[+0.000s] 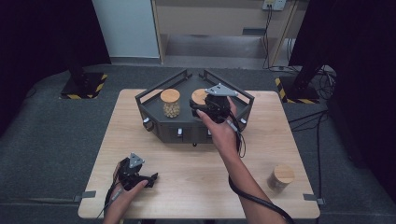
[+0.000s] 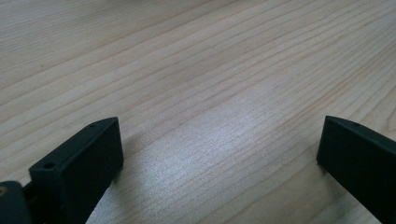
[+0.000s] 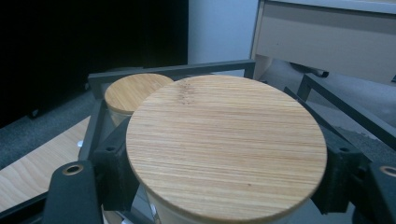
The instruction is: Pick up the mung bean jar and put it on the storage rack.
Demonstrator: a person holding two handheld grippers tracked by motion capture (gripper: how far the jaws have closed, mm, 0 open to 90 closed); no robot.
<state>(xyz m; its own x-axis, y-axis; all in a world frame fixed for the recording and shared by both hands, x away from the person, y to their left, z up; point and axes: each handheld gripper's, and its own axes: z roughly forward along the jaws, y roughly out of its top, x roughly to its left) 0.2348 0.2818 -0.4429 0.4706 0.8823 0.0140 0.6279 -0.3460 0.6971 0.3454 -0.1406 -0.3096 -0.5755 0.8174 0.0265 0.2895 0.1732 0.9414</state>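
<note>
The right hand (image 1: 223, 133) reaches forward from the counter's near edge to the dark tray (image 1: 154, 122) at the far middle of the counter (image 1: 187, 182), its right tool (image 1: 210, 106) clamped on a wooden-lidded jar (image 3: 226, 147) — jaws pressed against the jar on both sides, just under the lid. A second jar (image 1: 170, 102) stands in the tray's left part. The left hand (image 1: 123, 196) rests near the near-left corner, left tool (image 1: 148, 178) spread wide over bare wood. A third jar (image 1: 280, 177) stands near the near-right corner.
</note>
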